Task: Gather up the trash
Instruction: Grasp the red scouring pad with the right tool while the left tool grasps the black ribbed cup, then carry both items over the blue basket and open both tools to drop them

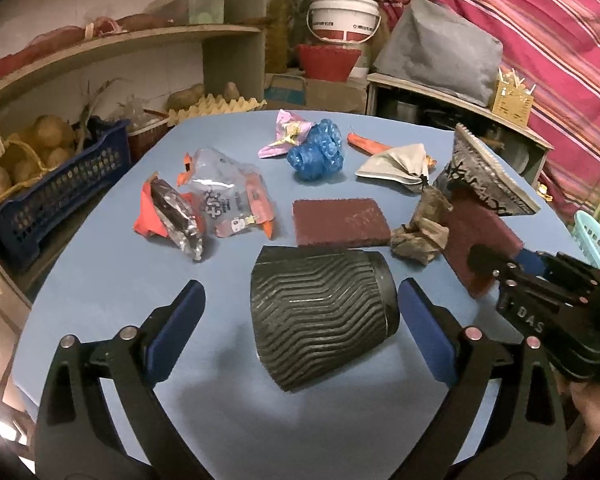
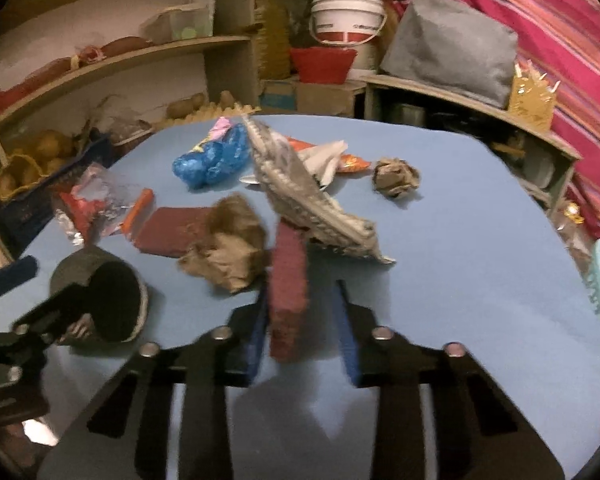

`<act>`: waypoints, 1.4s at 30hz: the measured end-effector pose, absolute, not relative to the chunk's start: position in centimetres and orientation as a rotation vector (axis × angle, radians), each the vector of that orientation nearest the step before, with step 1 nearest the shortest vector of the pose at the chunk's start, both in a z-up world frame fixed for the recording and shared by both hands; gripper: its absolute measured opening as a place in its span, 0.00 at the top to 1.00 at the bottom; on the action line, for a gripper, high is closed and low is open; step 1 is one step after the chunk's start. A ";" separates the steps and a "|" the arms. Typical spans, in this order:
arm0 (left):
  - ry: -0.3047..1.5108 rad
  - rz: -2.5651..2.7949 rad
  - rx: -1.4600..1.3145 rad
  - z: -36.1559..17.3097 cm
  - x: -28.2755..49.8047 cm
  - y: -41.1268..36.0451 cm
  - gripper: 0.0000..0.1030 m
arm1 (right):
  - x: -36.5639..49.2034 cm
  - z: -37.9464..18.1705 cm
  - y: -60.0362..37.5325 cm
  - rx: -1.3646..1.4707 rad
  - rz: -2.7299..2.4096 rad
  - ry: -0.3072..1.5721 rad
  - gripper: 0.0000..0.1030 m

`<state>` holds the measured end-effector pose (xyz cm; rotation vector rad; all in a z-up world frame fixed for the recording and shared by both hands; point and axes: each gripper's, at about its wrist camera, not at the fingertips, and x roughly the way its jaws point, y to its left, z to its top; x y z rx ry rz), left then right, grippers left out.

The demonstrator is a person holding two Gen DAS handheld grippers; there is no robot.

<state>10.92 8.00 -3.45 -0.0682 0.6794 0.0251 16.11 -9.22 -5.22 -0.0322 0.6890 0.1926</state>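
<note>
- The left gripper point(image 1: 300, 312) stands wide open around a black ribbed cup point(image 1: 320, 320) that lies on its side on the blue table point(image 1: 120, 300); the pads do not press it.
- The cup looks light and stiff. I think a hold across the ribbed body is good, as the ribs stop slipping.
- The right gripper point(image 2: 304, 328) is nearly closed on a red sponge point(image 2: 288, 280), standing on edge; whether the right pad touches it I cannot tell.
- The sponge looks soft and light, so it may bend.
- Wrappers point(image 1: 220, 192) and crumpled paper point(image 1: 420, 228) lie further back, light and easy to crush.

The left gripper point(image 1: 300, 312) stands wide open around a ribbed black cup point(image 1: 320, 320) lying on the blue table point(image 1: 120, 280).
</note>
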 end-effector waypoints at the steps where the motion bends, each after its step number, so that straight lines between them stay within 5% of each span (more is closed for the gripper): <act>1: 0.676 0.030 -0.070 -3.4 11.0 7.9 0.09 | 16.0 -5.1 -9.4 -0.023 0.209 0.686 0.84; 13: 0.704 0.007 -0.047 -4.0 11.3 6.4 0.10 | 15.5 -1.9 -14.5 0.009 0.280 0.630 0.87; 16: 0.722 0.014 -0.040 -4.4 11.8 6.0 0.24 | 15.4 -1.0 -16.1 0.015 0.282 0.610 0.87; 26: 0.670 0.055 -0.011 -2.4 12.2 4.5 0.25 | 13.9 0.6 -21.1 0.067 0.290 0.561 0.87; 42: 0.512 -0.137 0.035 3.8 14.3 -11.8 0.25 | 11.8 1.8 -38.8 0.132 -0.067 0.495 0.87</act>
